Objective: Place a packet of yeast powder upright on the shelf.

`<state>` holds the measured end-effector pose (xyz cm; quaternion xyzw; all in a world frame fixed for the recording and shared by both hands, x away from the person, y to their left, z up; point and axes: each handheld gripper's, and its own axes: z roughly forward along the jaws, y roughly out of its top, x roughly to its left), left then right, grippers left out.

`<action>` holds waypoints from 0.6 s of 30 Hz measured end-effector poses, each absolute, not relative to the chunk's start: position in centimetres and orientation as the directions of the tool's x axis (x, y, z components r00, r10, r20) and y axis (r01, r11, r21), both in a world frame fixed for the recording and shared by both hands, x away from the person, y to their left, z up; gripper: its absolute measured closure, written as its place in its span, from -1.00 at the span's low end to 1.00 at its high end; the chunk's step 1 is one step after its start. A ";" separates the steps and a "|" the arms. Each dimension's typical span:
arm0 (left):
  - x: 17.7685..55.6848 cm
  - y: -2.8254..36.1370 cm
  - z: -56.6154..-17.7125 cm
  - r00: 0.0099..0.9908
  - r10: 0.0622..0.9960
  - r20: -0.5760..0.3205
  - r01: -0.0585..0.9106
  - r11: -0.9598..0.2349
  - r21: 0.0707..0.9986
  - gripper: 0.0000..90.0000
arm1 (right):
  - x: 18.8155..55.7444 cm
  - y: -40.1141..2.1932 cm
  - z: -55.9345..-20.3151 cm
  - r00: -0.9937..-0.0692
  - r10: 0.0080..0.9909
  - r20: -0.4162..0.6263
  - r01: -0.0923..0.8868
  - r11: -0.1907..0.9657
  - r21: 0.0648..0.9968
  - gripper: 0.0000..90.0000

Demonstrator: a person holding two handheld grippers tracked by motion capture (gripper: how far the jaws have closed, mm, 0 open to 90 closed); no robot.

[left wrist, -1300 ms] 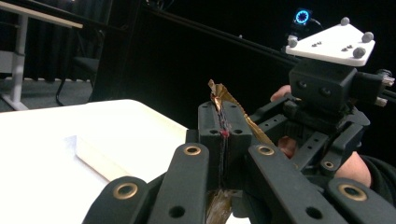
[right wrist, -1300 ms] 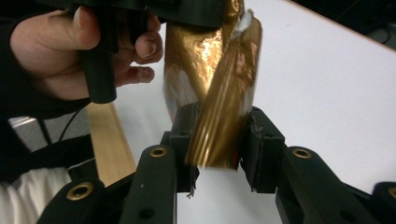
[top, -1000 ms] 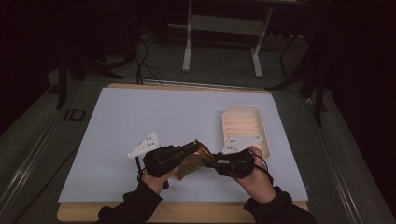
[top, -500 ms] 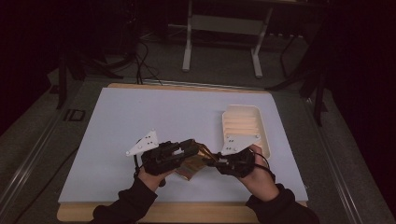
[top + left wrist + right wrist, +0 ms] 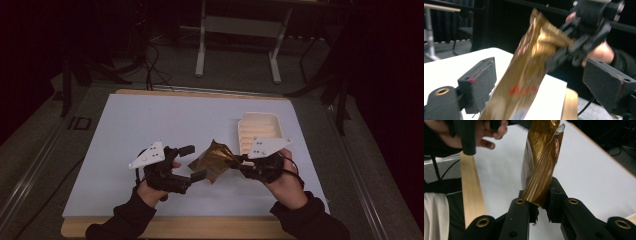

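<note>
A crinkled gold foil packet (image 5: 212, 157) hangs just above the white table between the two grippers. My right gripper (image 5: 239, 162) is shut on its right end; in the right gripper view the jaws pinch the packet's twisted end (image 5: 540, 203) while the packet (image 5: 541, 162) rises away from them. My left gripper (image 5: 194, 162) stands open with its jaws wide apart on either side of the packet's left end. In the left gripper view the packet (image 5: 524, 80) runs up between the spread pads (image 5: 477, 83) without touching them, toward the right gripper (image 5: 564, 53) beyond.
A cream ribbed tray (image 5: 260, 131) lies on the white table (image 5: 150, 120) just behind my right hand. The table's wooden front edge (image 5: 200, 227) runs below both forearms. Dark floor, cables and a table stand lie beyond the far edge.
My left gripper, earlier close on the packet's left end, has opened and drawn slightly left. The right gripper keeps hold of the packet, which is now lifted and stretched out more.
</note>
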<state>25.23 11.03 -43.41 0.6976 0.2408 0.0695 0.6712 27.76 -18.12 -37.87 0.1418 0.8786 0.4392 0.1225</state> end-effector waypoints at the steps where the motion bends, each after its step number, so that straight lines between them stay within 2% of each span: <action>1: 25.1 11.1 -43.4 0.875 0.430 -0.223 0.243 0.007 0.970 -0.81 | 27.8 -18.3 -37.6 -0.927 0.360 -0.100 0.136 0.574 0.808 0.81; 5: 24.8 11.6 -43.6 0.873 0.444 -0.203 0.247 -0.043 0.968 -0.84 | 28.2 -19.3 -36.0 -0.916 0.380 -0.131 0.116 0.562 0.819 0.81; 18: 24.5 14.7 -44.9 0.834 0.508 -0.217 0.290 -0.068 0.954 -0.84 | 30.3 -23.4 -32.4 -0.867 0.450 -0.214 0.076 0.545 0.835 0.82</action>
